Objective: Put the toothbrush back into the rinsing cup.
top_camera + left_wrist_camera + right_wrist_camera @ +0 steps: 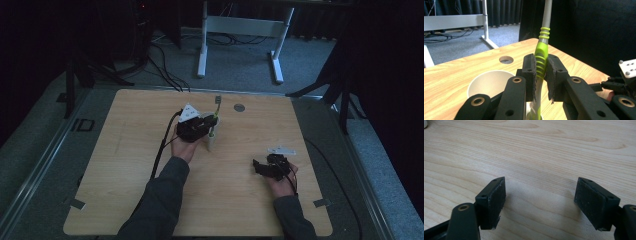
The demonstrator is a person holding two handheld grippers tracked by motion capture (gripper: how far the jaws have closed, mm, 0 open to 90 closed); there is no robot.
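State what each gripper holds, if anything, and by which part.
The left gripper is shut on the green-and-grey toothbrush, clamped at its ribbed green handle, above the pale paper cup. The right gripper is open and holds nothing.

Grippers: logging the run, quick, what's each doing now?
Left gripper: shut on the green-and-grey plastic toothbrush.
Right gripper: open, holding nothing.

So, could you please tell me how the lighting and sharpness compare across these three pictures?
High view: dim and underexposed, the green-and-grey toothbrush small and soft. Left gripper view: bright, the toothbrush handle sharp between the black jaws. Right gripper view: evenly lit, a soft shadow on the pale wooden table beneath the open right gripper.
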